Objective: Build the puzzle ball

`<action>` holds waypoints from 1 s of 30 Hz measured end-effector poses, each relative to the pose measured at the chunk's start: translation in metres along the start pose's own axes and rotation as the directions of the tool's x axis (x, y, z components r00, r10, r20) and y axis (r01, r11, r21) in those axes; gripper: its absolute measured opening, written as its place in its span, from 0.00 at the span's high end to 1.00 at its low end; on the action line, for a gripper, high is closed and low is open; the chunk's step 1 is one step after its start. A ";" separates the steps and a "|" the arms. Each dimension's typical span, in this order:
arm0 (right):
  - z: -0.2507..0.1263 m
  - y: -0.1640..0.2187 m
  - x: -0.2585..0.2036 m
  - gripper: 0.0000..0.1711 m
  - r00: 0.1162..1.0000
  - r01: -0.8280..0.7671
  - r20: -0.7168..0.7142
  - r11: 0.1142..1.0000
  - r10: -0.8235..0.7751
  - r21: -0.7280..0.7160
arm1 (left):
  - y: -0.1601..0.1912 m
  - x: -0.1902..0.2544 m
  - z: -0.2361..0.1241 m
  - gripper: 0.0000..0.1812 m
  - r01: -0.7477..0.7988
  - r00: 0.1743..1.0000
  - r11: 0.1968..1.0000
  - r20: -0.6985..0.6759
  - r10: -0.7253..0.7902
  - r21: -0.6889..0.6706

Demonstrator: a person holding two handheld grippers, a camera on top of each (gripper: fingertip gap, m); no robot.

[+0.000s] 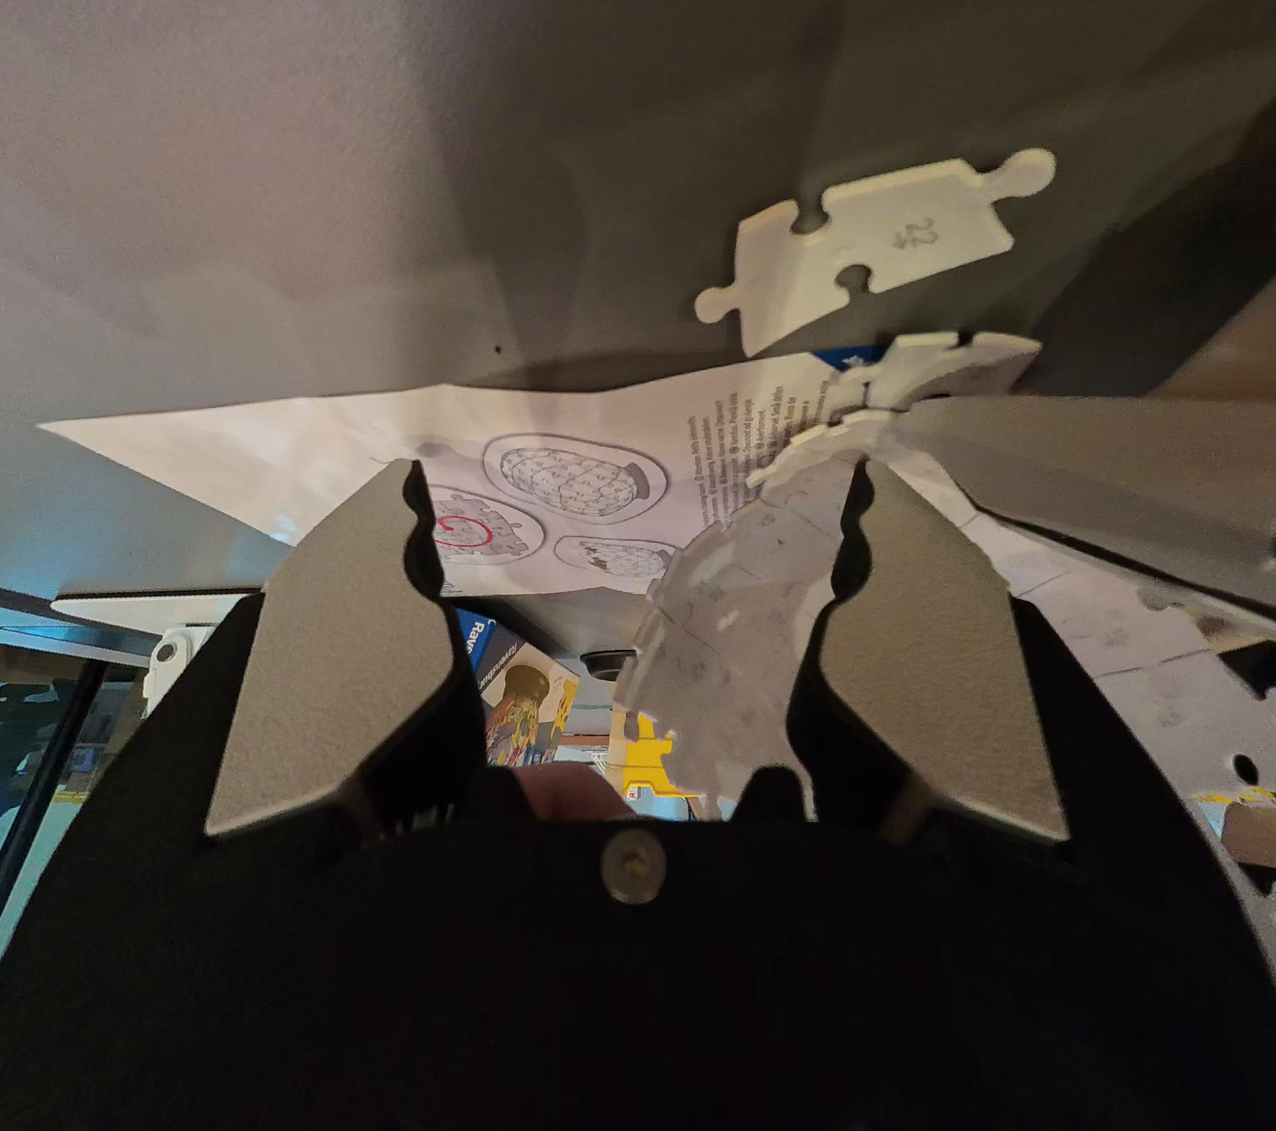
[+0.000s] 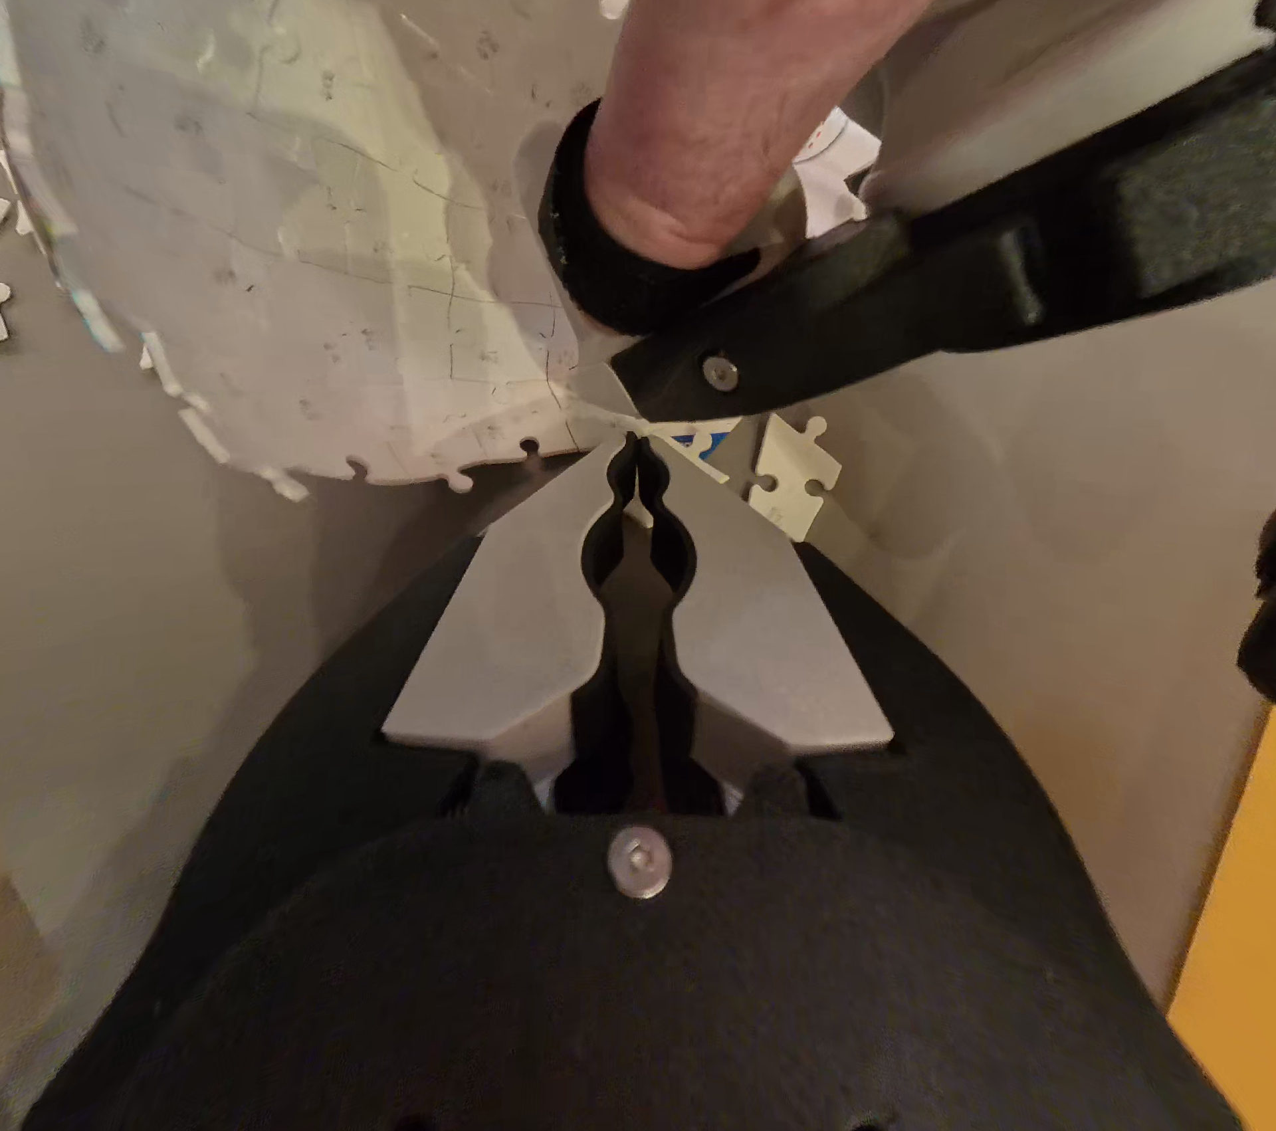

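Half-built white plastic puzzle-ball shell (image 2: 276, 214) looks light but pops apart easily — right tongs (image 2: 634, 449) pinched together on its edge, left tongs (image 1: 635, 476) apart; grip edges gently.

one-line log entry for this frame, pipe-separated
phase: assembly | left gripper: open, beside puzzle shell | right gripper: shut on shell edge | loose puzzle piece: on table

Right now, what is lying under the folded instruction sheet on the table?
Under the instruction sheet only the grey table shows around it. A white puzzle piece lies beside its far edge, not beneath. Whatever the paper covers cannot be seen.
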State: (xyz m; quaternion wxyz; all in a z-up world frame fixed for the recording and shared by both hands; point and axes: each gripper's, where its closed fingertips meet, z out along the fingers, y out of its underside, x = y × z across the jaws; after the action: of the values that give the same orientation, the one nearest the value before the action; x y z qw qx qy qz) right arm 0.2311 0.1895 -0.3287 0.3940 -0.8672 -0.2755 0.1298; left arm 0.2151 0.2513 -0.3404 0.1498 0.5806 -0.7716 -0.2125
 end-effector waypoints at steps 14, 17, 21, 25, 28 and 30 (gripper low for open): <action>0.000 0.001 -0.003 1.00 0.995 -0.052 0.082 0.999 0.053 -0.011 | 0.005 0.010 0.003 0.41 0.003 1.000 1.000 -0.029 -0.003 -0.002; 0.000 0.001 -0.004 1.00 0.994 -0.057 0.096 0.998 0.058 -0.013 | 0.007 0.013 0.004 0.40 0.005 0.999 1.000 -0.036 -0.005 -0.006; -0.001 0.002 -0.006 1.00 0.992 -0.056 0.113 0.998 0.057 -0.014 | 0.008 0.016 0.005 0.41 0.013 0.999 1.000 -0.042 -0.013 -0.001; -0.001 0.002 -0.007 1.00 0.990 -0.056 0.127 0.998 0.058 -0.015 | 0.009 0.018 0.005 0.42 0.023 0.999 1.000 -0.043 -0.023 0.008; -0.002 0.002 -0.008 1.00 0.990 -0.050 0.128 0.999 0.051 -0.013 | 0.010 0.020 0.004 0.43 0.032 0.998 0.999 -0.052 -0.030 0.020; -0.002 0.002 -0.008 1.00 0.991 -0.043 0.128 0.999 0.044 -0.013 | 0.010 0.022 0.004 0.45 0.033 0.998 0.999 -0.056 -0.031 0.028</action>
State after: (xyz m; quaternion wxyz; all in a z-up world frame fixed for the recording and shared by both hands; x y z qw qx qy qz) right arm 0.2260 0.1824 -0.3293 0.3681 -0.8648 -0.2821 0.1924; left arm 0.1986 0.2330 -0.3391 0.1595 0.6008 -0.7606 -0.1876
